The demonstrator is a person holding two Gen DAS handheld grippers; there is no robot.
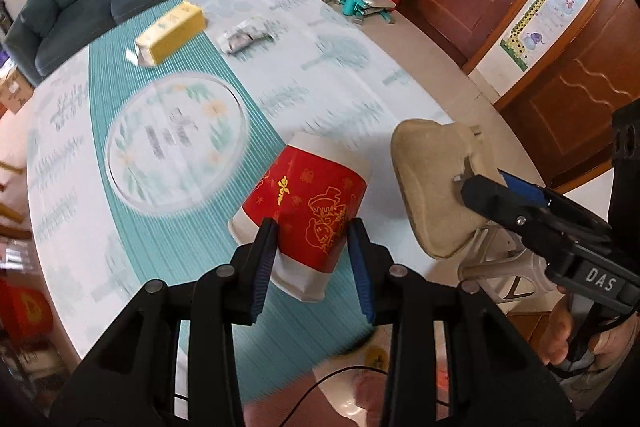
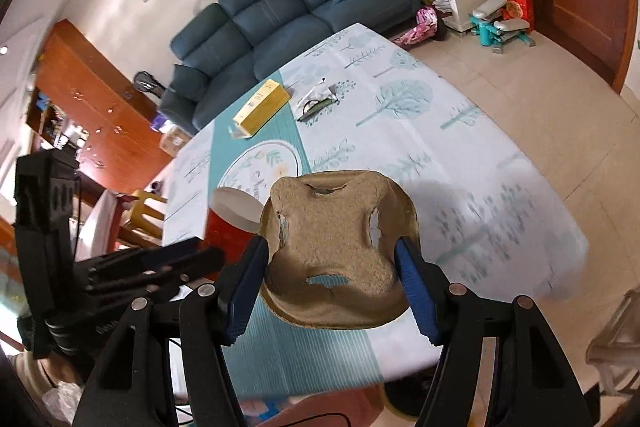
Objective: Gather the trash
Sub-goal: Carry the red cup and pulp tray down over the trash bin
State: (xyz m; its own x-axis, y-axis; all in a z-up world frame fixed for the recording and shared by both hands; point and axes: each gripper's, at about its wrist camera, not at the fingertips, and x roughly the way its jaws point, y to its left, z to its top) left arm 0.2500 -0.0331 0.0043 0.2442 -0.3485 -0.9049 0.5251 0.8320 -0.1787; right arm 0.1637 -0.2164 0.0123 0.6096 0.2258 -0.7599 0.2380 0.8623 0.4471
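**Two pieces of trash in hand, two left on the table**

From the left wrist camera: the left gripper (image 1: 312, 259) is clamped on a red paper cup with gold cartoon print and white rims (image 1: 308, 215), its blue pads pressing the cup's sides. The cup is tilted and appears lifted off the round table with the tree-print cloth and teal runner (image 1: 336, 67), though contact with the cloth cannot be ruled out. To its right, the right gripper (image 1: 466, 183) pinches a tan moulded-pulp cup carrier with torn holes (image 1: 432, 183), held in the air beside the table's edge. Far across the table lie a yellow rectangular carton (image 1: 170, 34) and, just beside it, a crumpled silvery wrapper (image 1: 246, 37), neither touched by a gripper.

From the right wrist camera: the right gripper (image 2: 332, 267) is closed on the pulp carrier (image 2: 338, 247), a pad on each flank, and the carrier hangs above the near end of the runner. The red cup (image 2: 230, 223) shows to the left behind the left gripper (image 2: 204, 257). The yellow carton (image 2: 262, 107) and the wrapper (image 2: 318, 99) rest at the sofa end.

By this evidence the collecting is about half done: two items gripped, two uncollected. No bin or bag can be made out clearly in either view.
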